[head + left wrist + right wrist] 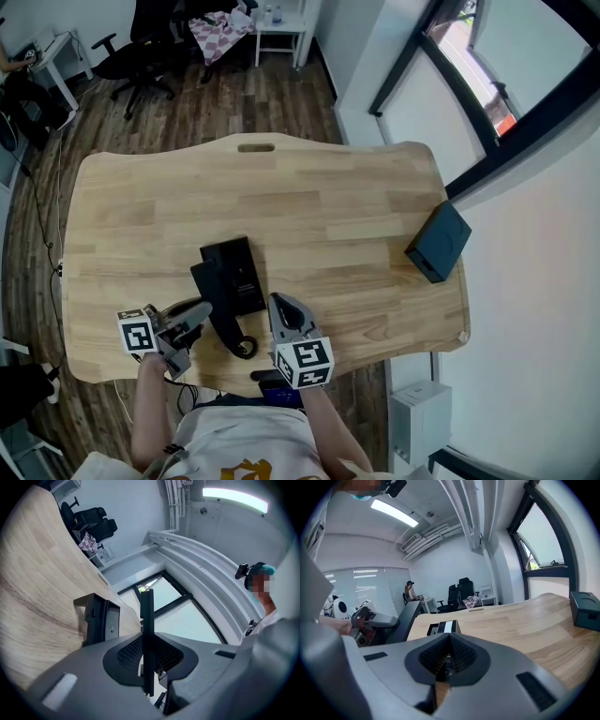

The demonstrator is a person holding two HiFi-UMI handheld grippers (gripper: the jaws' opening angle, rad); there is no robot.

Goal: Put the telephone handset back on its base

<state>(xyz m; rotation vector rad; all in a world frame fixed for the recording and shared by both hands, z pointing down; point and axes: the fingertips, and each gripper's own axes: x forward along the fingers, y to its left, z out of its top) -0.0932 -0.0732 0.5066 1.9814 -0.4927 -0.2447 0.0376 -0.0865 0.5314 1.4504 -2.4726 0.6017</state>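
The black telephone base (239, 272) lies flat near the table's front edge; it also shows in the left gripper view (101, 620) and the right gripper view (443, 627). The long black handset (220, 319) slants just left of the base, its cord looped at the near end (244, 347). My left gripper (197, 316) comes in from the left and is shut on the handset, which shows edge-on between its jaws (146, 620). My right gripper (281, 305) sits right of the handset, pointing toward the base, jaws together with nothing in them (449, 660).
A black box (439, 242) stands at the right end of the wooden table (328, 206), also visible in the right gripper view (585, 609). Office chairs and a small white table stand on the floor beyond the far edge.
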